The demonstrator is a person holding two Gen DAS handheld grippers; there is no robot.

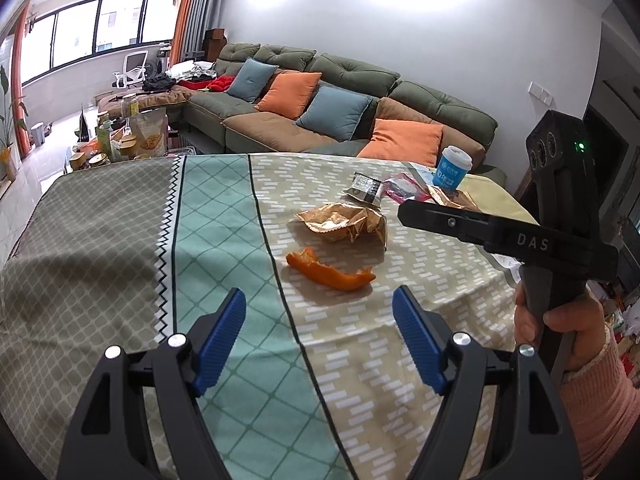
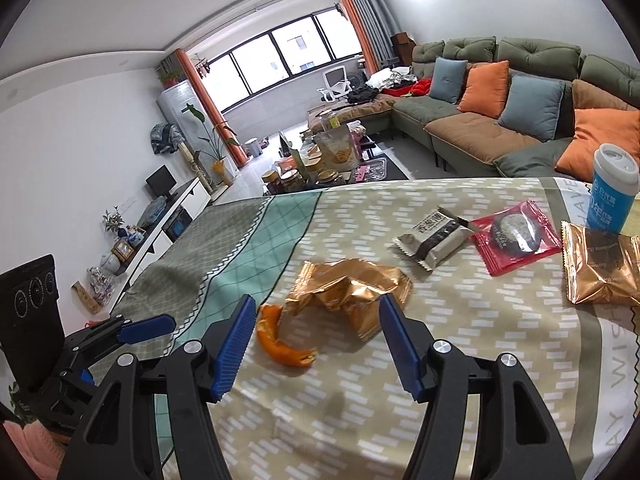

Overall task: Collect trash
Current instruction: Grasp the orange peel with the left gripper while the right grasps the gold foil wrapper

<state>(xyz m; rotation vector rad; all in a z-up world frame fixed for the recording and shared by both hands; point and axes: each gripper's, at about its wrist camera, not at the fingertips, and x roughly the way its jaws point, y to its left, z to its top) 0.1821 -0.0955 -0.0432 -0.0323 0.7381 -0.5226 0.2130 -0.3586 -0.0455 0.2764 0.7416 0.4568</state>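
1. Two pieces of plain trash lie uncollected on the tablecloth: an orange peel, curled, and a torn, crumpled gold wrapper just behind it, the two very near or touching; neither is gripped, so by my reading the collecting has yet to begin; no bin or bag for the trash is in view.
2. Right gripper: jaws apart, nothing between the pads; it hangs above the peel and the wrapper's near edge, and is likely the one to take the first piece.
3. Left gripper: jaws wide apart, empty; it points at the same peel from the cloth's green stripe side; the right device's arm crosses its view and bears the letters "D A S".
4. Three sealed snack packets further back, seemingly not trash: a grey packet with Chinese characters too small to read surely; a red packet, a dark round biscuit showing, print illegible; a gold packet, writing upside down and unreadable.
5. One blue paper cup with white lid, white Chinese print and a logo, partly legible at best; whether empty, cannot tell.
6. Cloth border at right: large letters, "AY WIS" and "AVE" readable, the rest cut off.
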